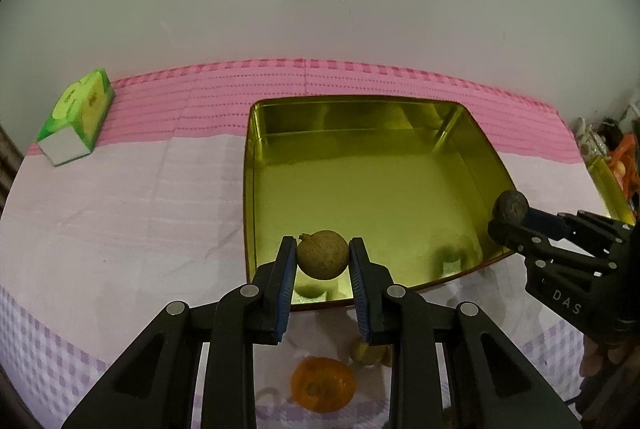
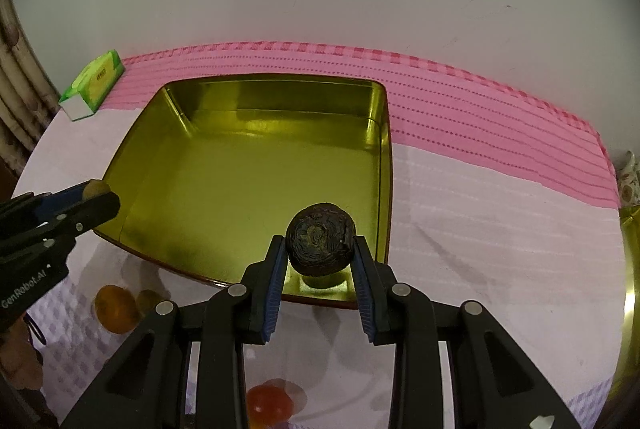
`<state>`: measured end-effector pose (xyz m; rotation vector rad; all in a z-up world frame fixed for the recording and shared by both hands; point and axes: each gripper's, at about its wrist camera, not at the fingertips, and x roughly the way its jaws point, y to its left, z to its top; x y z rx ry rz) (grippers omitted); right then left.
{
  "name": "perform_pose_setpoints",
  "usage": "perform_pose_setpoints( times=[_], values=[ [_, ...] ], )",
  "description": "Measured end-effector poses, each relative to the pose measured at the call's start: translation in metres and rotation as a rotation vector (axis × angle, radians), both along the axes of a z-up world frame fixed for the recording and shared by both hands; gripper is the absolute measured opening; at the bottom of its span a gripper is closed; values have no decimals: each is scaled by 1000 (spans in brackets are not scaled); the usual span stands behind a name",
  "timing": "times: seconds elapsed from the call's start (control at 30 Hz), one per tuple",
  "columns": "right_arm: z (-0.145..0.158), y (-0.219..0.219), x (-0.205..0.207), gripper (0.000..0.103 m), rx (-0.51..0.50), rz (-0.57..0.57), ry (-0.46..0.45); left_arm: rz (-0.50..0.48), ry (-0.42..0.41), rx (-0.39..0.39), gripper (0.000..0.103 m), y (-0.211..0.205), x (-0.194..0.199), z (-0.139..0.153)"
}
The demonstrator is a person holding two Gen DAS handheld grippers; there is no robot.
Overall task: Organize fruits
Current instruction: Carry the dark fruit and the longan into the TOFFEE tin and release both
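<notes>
A gold square tin (image 1: 256, 165) (image 2: 384, 149) sits open on the cloth, with nothing lying inside. My left gripper (image 1: 323, 259) is shut on a round tan-brown fruit (image 1: 322, 253) and holds it over the tin's near edge. My right gripper (image 2: 320, 247) is shut on a dark wrinkled round fruit (image 2: 320, 244) above the tin's near right corner. The right gripper and its dark fruit (image 1: 511, 207) also show in the left wrist view. The left gripper (image 2: 94, 191) shows in the right wrist view.
An orange fruit (image 1: 322, 383) (image 2: 116, 309) and small tan fruits (image 1: 370, 353) lie on the cloth in front of the tin. A red-orange fruit (image 2: 268, 407) lies nearer. A green tissue box (image 1: 76, 117) (image 2: 94, 87) stands far left. A second gold tin rim (image 2: 630, 269) is at right.
</notes>
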<state>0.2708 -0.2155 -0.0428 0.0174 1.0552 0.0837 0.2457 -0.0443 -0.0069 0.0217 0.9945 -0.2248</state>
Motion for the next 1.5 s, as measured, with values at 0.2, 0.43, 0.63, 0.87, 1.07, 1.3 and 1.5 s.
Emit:
perform_pose_setpoints(
  times=[0.2,0.43,0.63,0.87,1.07,1.3,1.5],
  values=[
    [-7,-2,2,29,-1,-5,17,4,26,-6,27,-3,9,-9],
    [-9,-2,2,29,-9,-5,27,7,59,3,27,-8,17,-23],
    [-9,1,2,29,-7,-13,26,25,86,14,27,-4,21,-34],
    [-10,2,-2,29,8,-29,35,8,82,47,27,-4,20,-37],
    [-10,5,-2,30,11,-34,39,15,93,42,27,-2,22,-37],
    [-11,5,-3,31,14,-38,42,15,85,63,28,-4,20,-36],
    [-10,4,-3,31,22,-41,44,12,89,61,30,-3,20,-36]
  ],
)
